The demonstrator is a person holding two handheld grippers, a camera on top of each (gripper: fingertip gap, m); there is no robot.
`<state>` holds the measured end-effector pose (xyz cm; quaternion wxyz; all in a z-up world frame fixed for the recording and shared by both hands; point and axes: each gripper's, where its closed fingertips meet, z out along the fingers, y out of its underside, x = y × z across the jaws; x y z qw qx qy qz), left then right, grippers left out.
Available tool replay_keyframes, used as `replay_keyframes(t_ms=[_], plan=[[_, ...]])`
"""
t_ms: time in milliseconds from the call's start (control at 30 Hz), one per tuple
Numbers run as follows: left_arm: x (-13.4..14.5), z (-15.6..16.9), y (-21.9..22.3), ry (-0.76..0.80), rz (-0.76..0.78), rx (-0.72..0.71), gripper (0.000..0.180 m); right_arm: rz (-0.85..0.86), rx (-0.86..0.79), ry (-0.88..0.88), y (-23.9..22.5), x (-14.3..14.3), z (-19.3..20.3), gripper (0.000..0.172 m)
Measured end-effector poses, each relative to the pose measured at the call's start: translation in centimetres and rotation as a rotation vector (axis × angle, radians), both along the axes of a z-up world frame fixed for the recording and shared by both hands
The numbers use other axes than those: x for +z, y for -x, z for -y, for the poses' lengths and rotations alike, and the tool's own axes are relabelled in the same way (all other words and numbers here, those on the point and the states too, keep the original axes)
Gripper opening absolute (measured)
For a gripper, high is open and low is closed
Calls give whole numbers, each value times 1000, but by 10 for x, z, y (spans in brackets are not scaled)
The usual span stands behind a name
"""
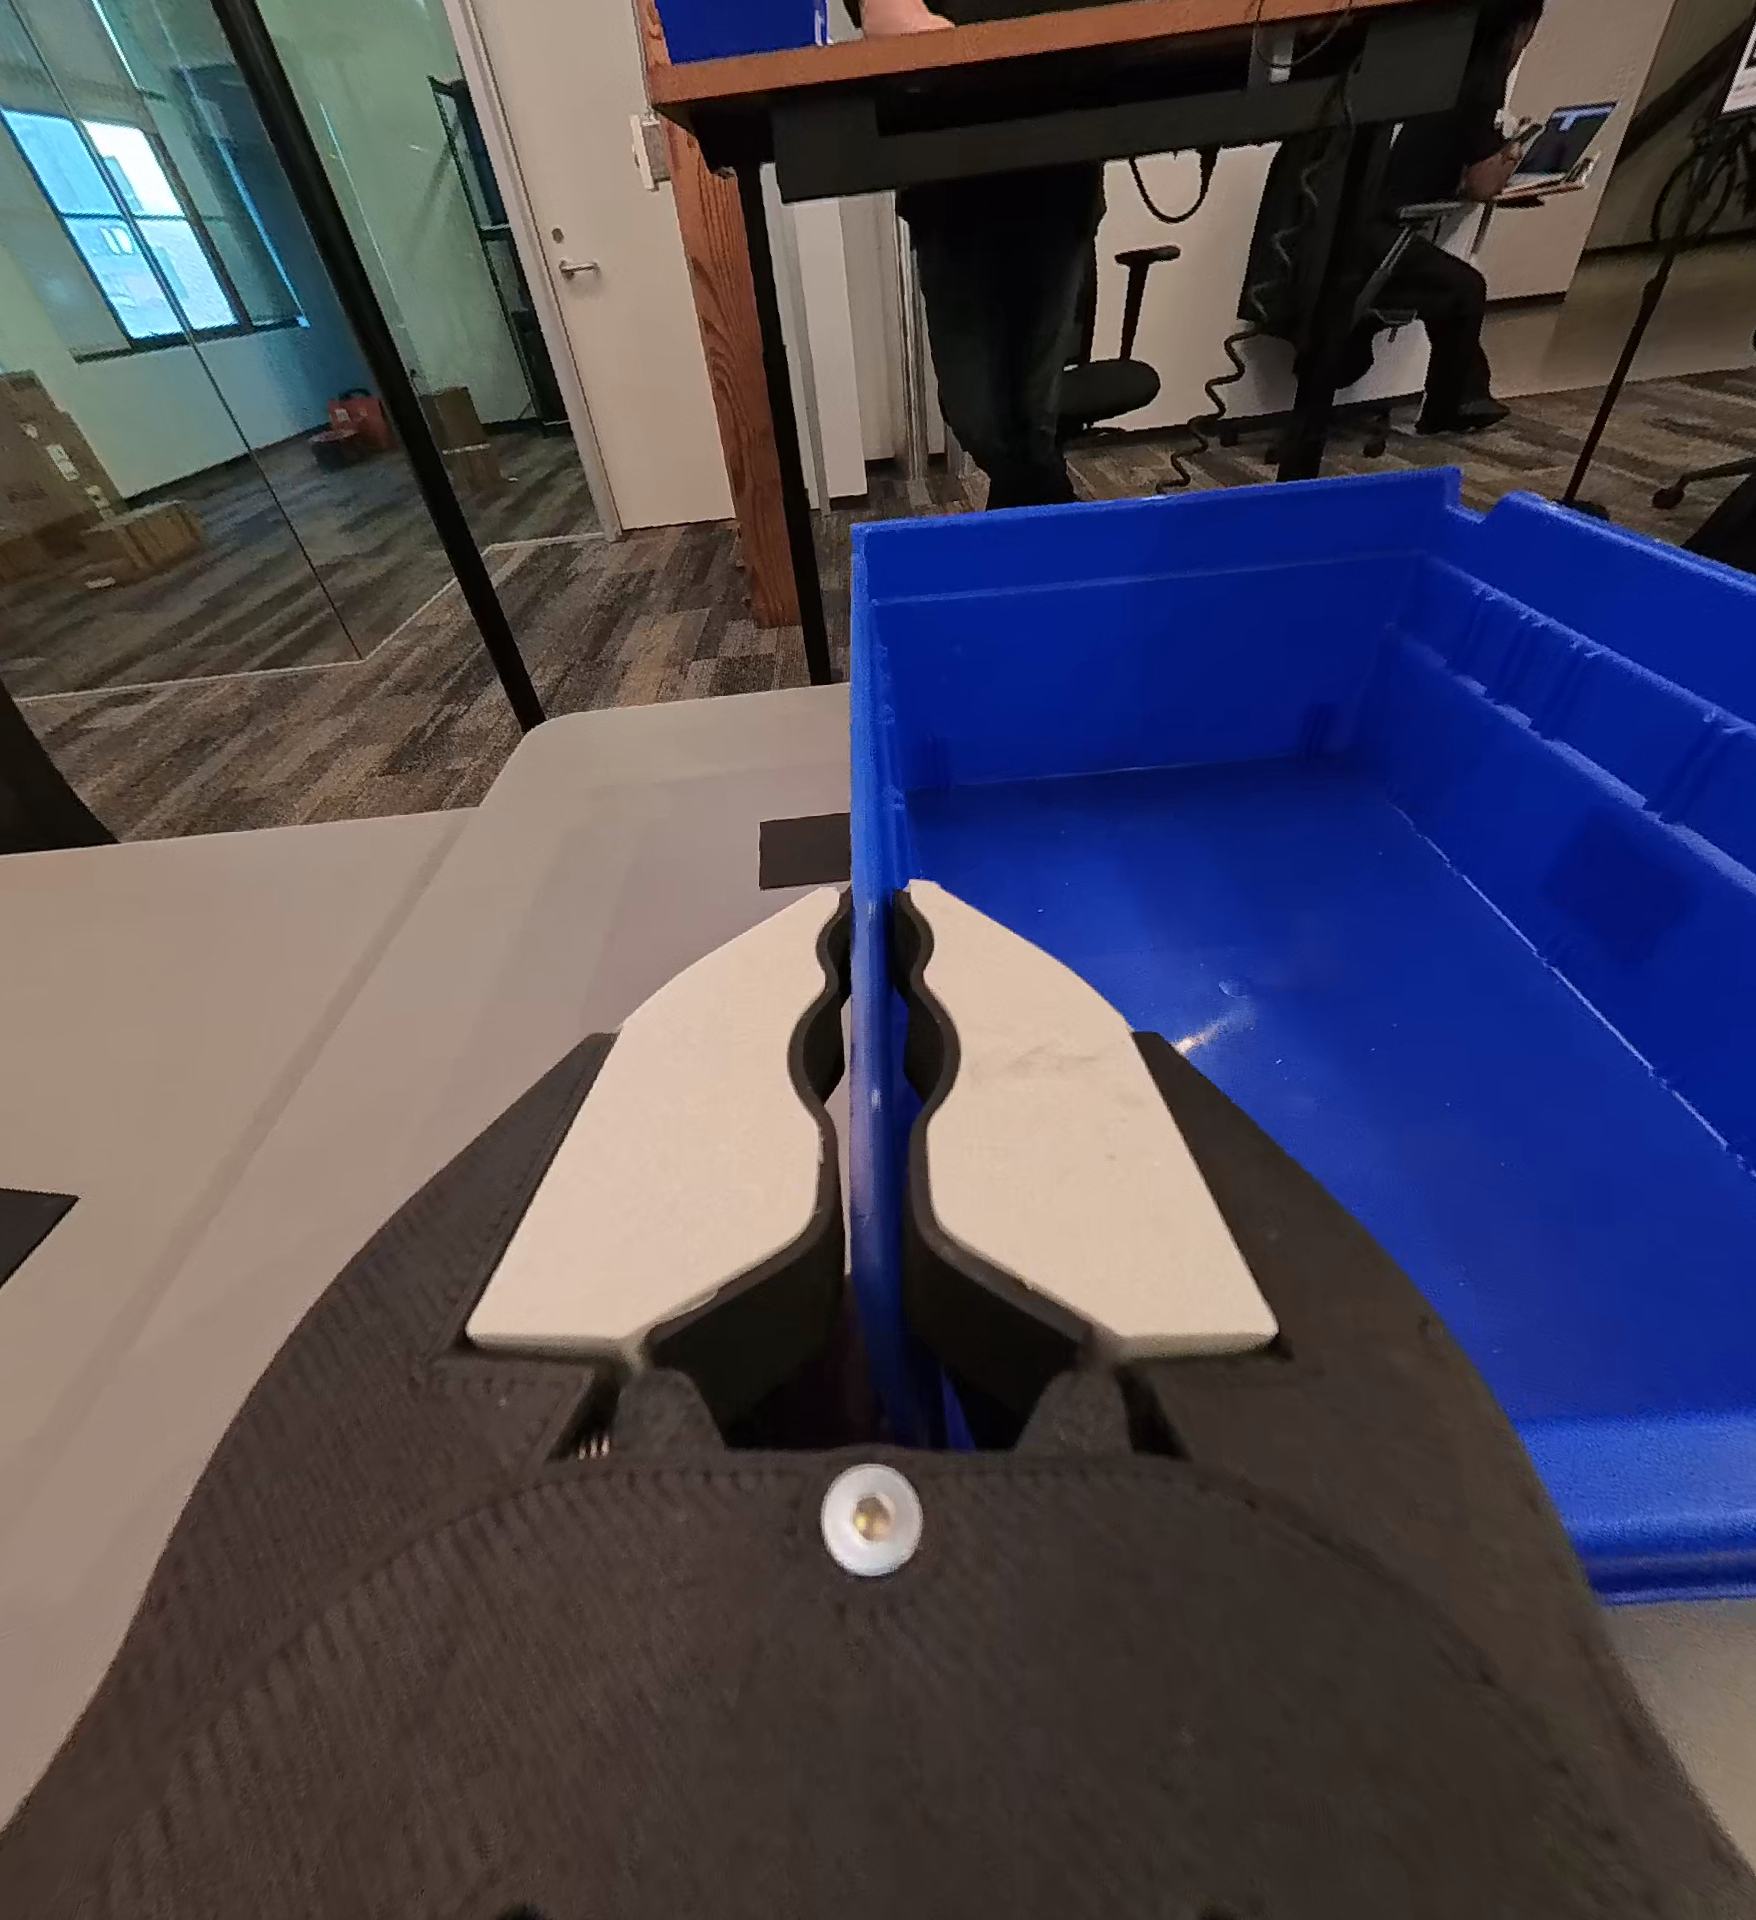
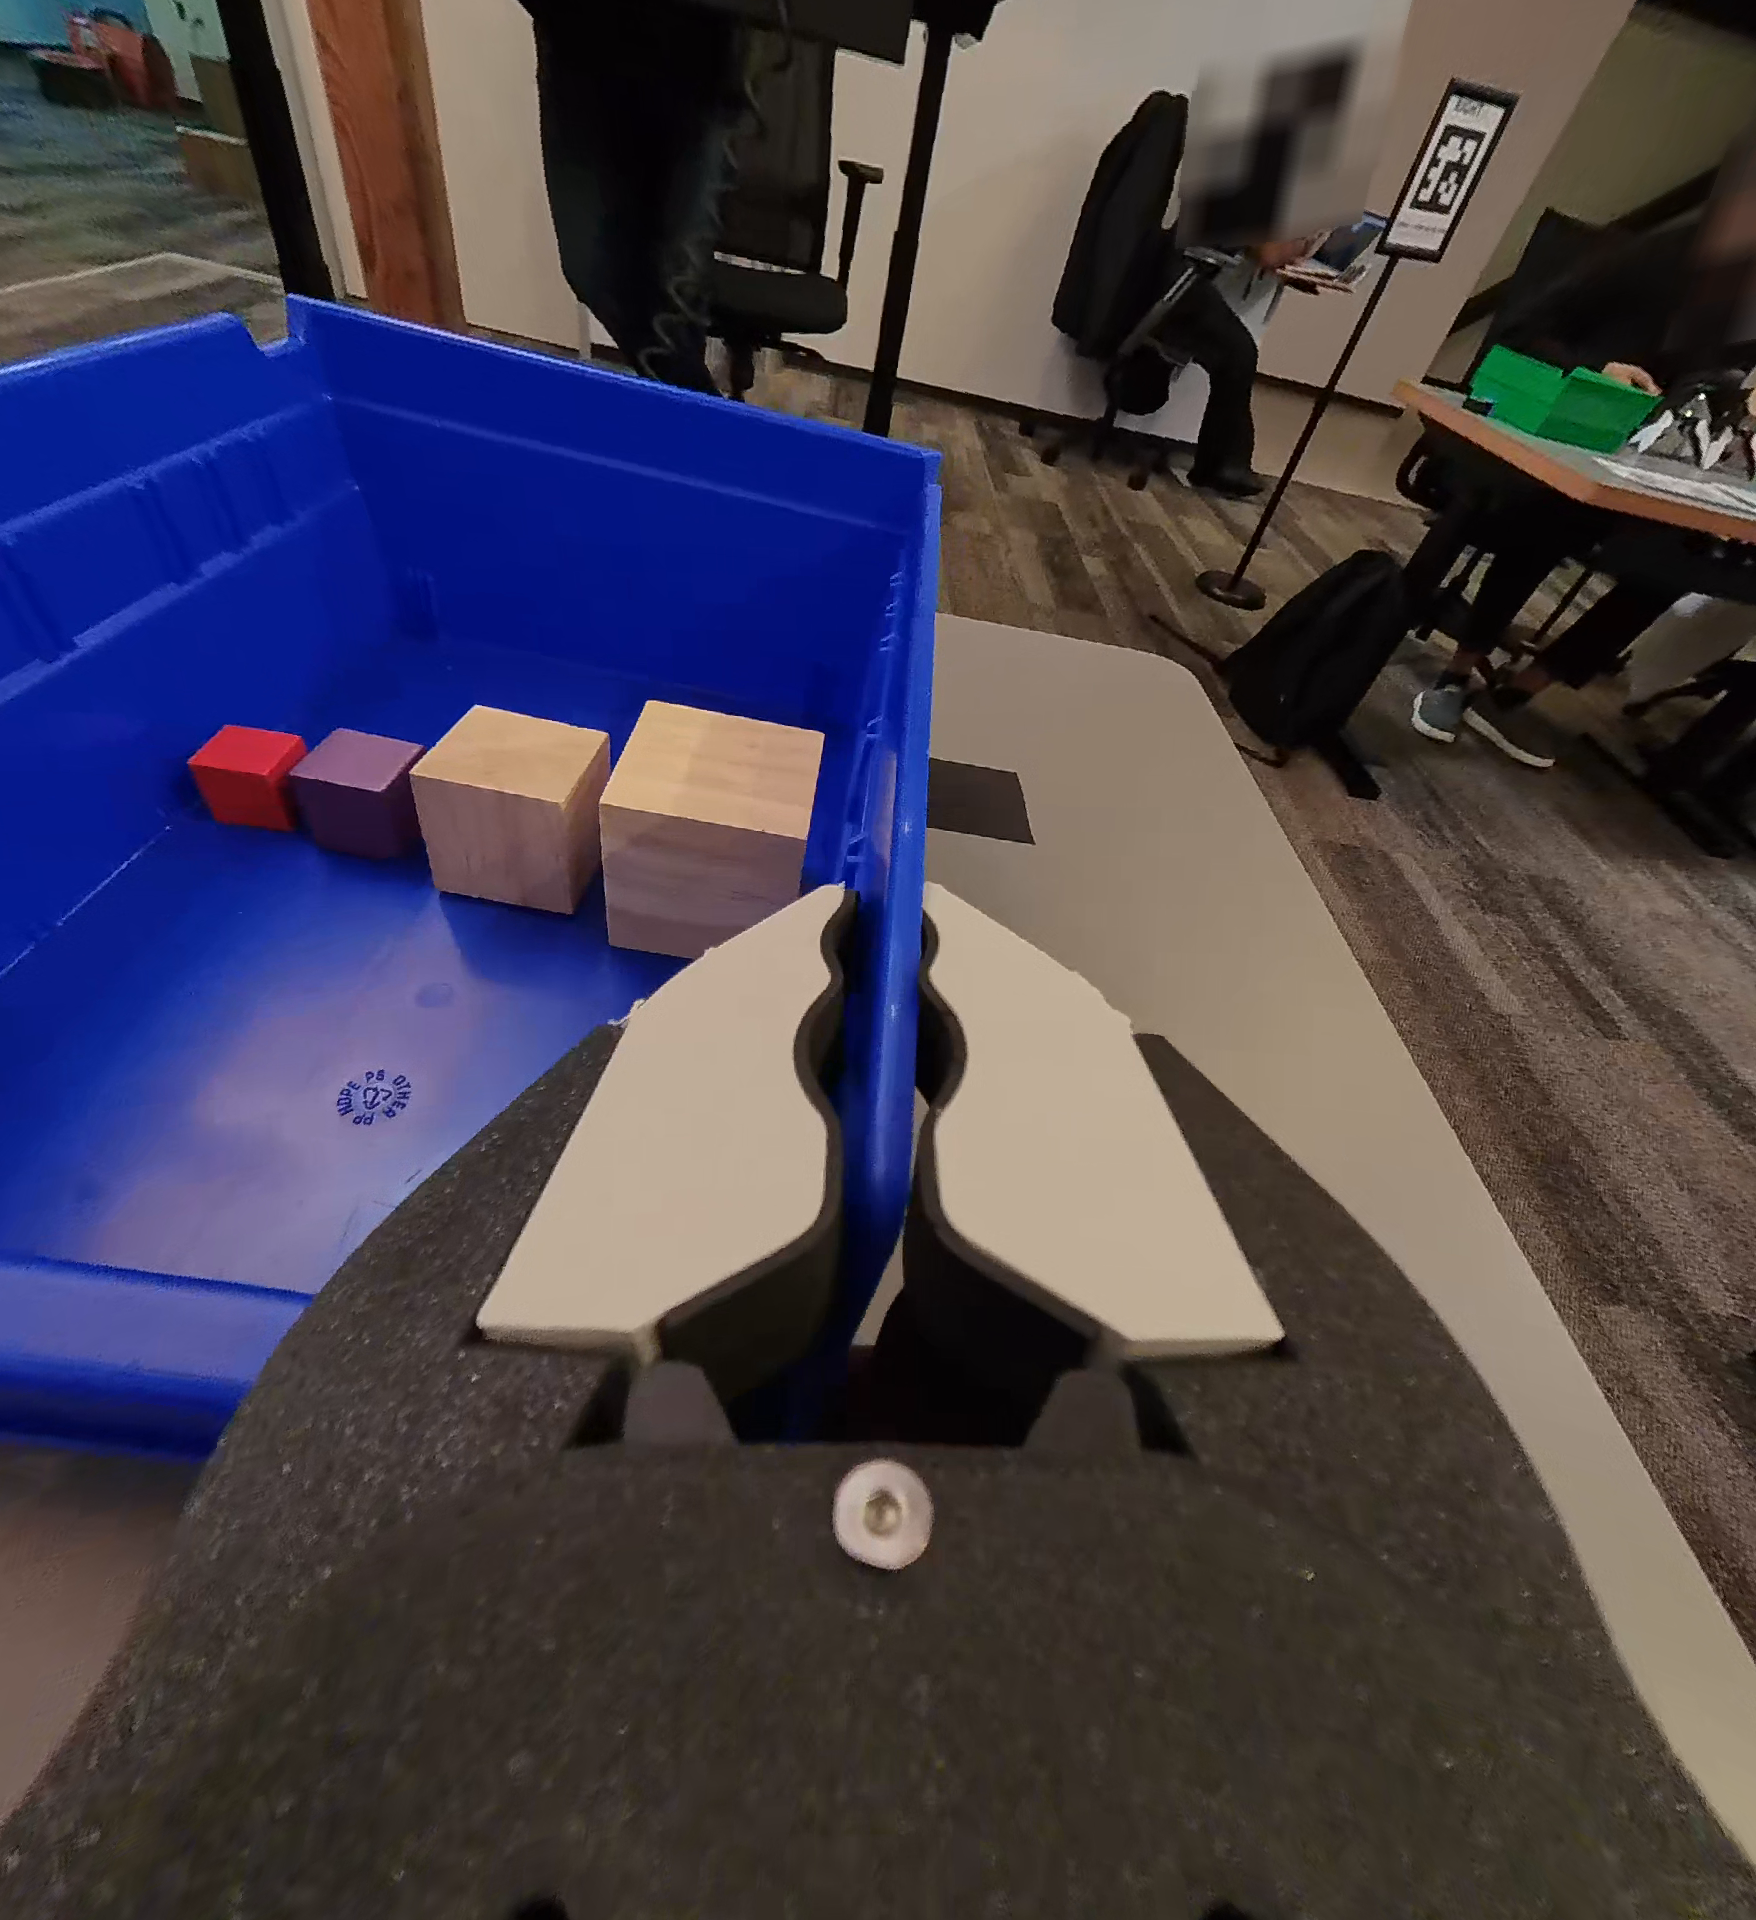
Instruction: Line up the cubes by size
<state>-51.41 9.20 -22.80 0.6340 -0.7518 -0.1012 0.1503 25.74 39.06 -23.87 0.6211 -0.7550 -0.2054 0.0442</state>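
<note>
A blue plastic bin [image 1: 1373,644] stands on a grey table [image 1: 230,987]. My left gripper [image 1: 872,904] is shut on the bin's left wall, the thin blue rim pinched between both pads. In the right wrist view the bin [image 2: 541,499] holds a row of cubes along its far wall: a small red cube [image 2: 245,774], a purple cube [image 2: 354,790], a medium wooden cube [image 2: 510,805] and a large wooden cube [image 2: 708,821], touching side by side. My right gripper [image 2: 889,904] is shut on the bin's right wall.
Black tape patches lie on the table beside the bin [image 1: 801,852] [image 2: 978,800]. The table's edge runs close on the right [image 2: 1373,987]. Beyond are carpet floor, desks, office chairs, a sign stand [image 2: 1300,416] and people. Some 85 centimeters of space lies between my two pairs of fingers.
</note>
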Motion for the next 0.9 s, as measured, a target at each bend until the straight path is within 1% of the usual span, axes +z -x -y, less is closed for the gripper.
replay_keyframes(t_ms=[333, 533, 700, 767, 900], plan=[[3, 4, -1, 0, 7, -13, 5, -22, 40, 18, -1, -1, -2, 5], [7, 11, -3, -23, 62, -24, 5, -18, 53, 17, -2, -1, 0, 5], [17, 26, -8, -34, 45, -9, 5, -19, 60, 23, -7, -1, 9, 5], [19, 35, -10, -46, 71, -10, 6, -21, 62, 25, -10, -1, 15, 5], [20, 64, -13, -44, 87, -4, 5, -24, 69, 29, -14, -1, 31, 5]])
